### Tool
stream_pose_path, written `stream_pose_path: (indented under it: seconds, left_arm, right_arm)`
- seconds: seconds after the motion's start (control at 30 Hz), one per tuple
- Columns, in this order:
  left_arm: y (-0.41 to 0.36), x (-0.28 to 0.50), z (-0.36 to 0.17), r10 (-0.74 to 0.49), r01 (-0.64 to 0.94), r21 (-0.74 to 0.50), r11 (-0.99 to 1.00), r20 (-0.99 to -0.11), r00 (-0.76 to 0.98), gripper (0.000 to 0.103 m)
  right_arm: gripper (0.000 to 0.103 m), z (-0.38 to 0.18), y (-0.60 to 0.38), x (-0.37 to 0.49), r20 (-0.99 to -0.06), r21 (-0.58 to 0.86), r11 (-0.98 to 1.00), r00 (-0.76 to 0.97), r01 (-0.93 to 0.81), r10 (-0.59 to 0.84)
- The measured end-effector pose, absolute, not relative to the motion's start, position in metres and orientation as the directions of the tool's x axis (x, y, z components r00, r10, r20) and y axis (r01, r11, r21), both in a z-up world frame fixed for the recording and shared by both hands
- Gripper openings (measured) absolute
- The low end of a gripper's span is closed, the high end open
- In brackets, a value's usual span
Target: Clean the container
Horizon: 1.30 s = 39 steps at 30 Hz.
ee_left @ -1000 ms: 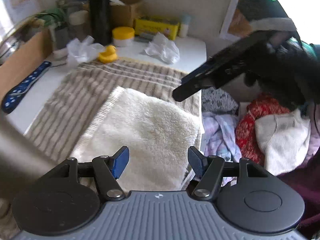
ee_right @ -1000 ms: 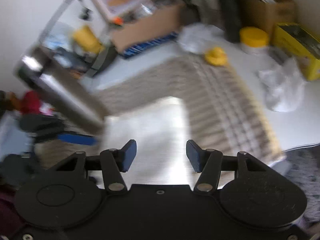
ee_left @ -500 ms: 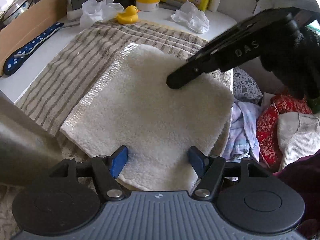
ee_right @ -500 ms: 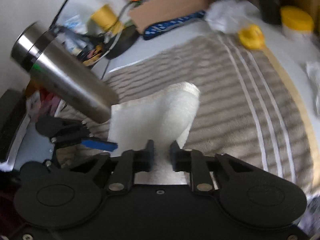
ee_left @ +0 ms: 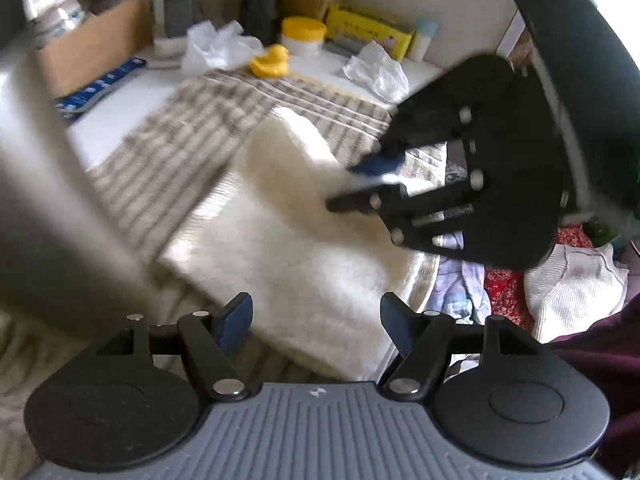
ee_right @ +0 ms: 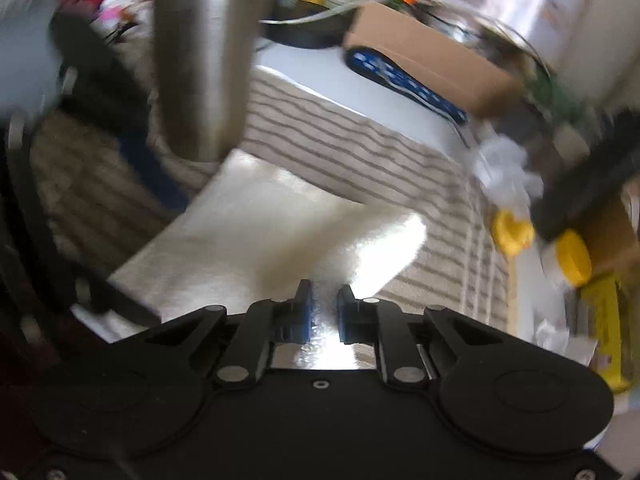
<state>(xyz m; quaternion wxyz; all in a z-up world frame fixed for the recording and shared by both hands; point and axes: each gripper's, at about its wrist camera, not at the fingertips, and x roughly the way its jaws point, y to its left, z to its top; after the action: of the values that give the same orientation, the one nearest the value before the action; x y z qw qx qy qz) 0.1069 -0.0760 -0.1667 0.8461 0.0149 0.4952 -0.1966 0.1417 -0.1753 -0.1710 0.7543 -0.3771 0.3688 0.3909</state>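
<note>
A steel tumbler stands on a striped towel; it fills the left of the left wrist view, blurred. A white fluffy cloth lies on the striped towel. My right gripper is shut on the cloth's edge and lifts it; it also shows in the left wrist view above the cloth. My left gripper is open and empty over the cloth's near edge.
A yellow rubber duck, crumpled tissues, a yellow-lidded jar, a cardboard box and a blue dotted case crowd the back of the white counter. Clothes lie piled at the right.
My right gripper closed on the white cloth's edge and raised it, swinging toward the tumbler. The left gripper stayed open and drew back a little.
</note>
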Motion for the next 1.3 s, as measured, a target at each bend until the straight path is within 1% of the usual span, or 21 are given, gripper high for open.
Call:
stream_pose_path:
  seconds: [0.07, 0.2, 0.27, 0.33, 0.4, 0.47, 0.6, 0.7, 0.73, 0.8, 0.93, 1.03, 1.1, 1.17, 1.23, 1.3]
  left_arm:
    - [-0.065, 0.096, -0.155, -0.304, 0.338, -0.151, 0.929, -0.831, 0.466, 0.069]
    - [-0.059, 0.088, -0.133, -0.328, 0.365, -0.139, 0.920, -0.782, 0.530, 0.068]
    - [-0.060, 0.092, -0.124, -0.356, 0.379, -0.150, 0.913, -0.745, 0.564, 0.068]
    - [-0.060, 0.102, -0.120, -0.443, 0.390, -0.248, 0.887, -0.698, 0.563, 0.067]
    - [-0.061, 0.116, -0.121, -0.525, 0.400, -0.347, 0.848, -0.656, 0.543, 0.067]
    - [-0.068, 0.132, -0.129, -0.543, 0.385, -0.385, 0.839, -0.642, 0.541, 0.067]
    - [-0.087, 0.154, -0.148, -0.532, 0.378, -0.378, 0.845, -0.670, 0.518, 0.067]
    - [-0.099, 0.164, -0.163, -0.484, 0.349, -0.343, 0.872, -0.710, 0.511, 0.067]
    - [-0.099, 0.165, -0.167, -0.467, 0.341, -0.329, 0.881, -0.723, 0.509, 0.060]
    - [-0.099, 0.167, -0.175, -0.426, 0.321, -0.296, 0.900, -0.755, 0.498, 0.054]
    - [-0.093, 0.168, -0.192, -0.361, 0.287, -0.247, 0.925, -0.805, 0.470, 0.053]
    - [-0.091, 0.169, -0.195, -0.366, 0.293, -0.246, 0.924, -0.792, 0.489, 0.053]
    - [-0.091, 0.174, -0.196, -0.372, 0.279, -0.262, 0.924, -0.785, 0.496, 0.053]
    - [-0.092, 0.178, -0.196, -0.373, 0.275, -0.265, 0.924, -0.779, 0.504, 0.053]
    - [-0.094, 0.181, -0.197, -0.363, 0.279, -0.249, 0.927, -0.779, 0.511, 0.053]
    - [-0.095, 0.183, -0.197, -0.360, 0.274, -0.250, 0.929, -0.782, 0.508, 0.053]
  right_arm:
    - [0.012, -0.175, -0.171, 0.126, -0.842, -0.338, 0.363, 0.451, -0.868, 0.295]
    - [0.015, -0.182, -0.171, 0.113, -0.824, -0.311, 0.386, 0.449, -0.868, 0.345]
    - [0.019, -0.181, -0.170, 0.113, -0.811, -0.281, 0.425, 0.450, -0.860, 0.374]
    - [0.023, -0.182, -0.173, 0.116, -0.794, -0.214, 0.492, 0.443, -0.844, 0.416]
    - [0.034, -0.184, -0.181, 0.118, -0.771, -0.116, 0.562, 0.431, -0.819, 0.468]
    - [0.036, -0.188, -0.193, 0.122, -0.748, -0.018, 0.628, 0.427, -0.778, 0.508]
    - [0.036, -0.187, -0.212, 0.117, -0.707, 0.079, 0.667, 0.431, -0.741, 0.561]
    - [0.036, -0.187, -0.222, 0.114, -0.692, 0.136, 0.660, 0.406, -0.739, 0.597]
    - [0.036, -0.188, -0.226, 0.112, -0.690, 0.144, 0.658, 0.402, -0.739, 0.602]
    - [0.036, -0.186, -0.234, 0.112, -0.683, 0.184, 0.663, 0.391, -0.725, 0.617]
    - [0.036, -0.180, -0.251, 0.113, -0.672, 0.262, 0.678, 0.375, -0.687, 0.639]
    - [0.037, -0.172, -0.270, 0.115, -0.653, 0.307, 0.735, 0.427, -0.605, 0.625]
    - [0.037, -0.173, -0.280, 0.122, -0.659, 0.347, 0.780, 0.457, -0.520, 0.597]
    - [0.041, -0.180, -0.291, 0.132, -0.665, 0.418, 0.805, 0.462, -0.420, 0.587]
    - [0.041, -0.193, -0.300, 0.143, -0.656, 0.523, 0.788, 0.436, -0.326, 0.616]
    - [0.041, -0.208, -0.301, 0.151, -0.648, 0.609, 0.742, 0.365, -0.280, 0.669]
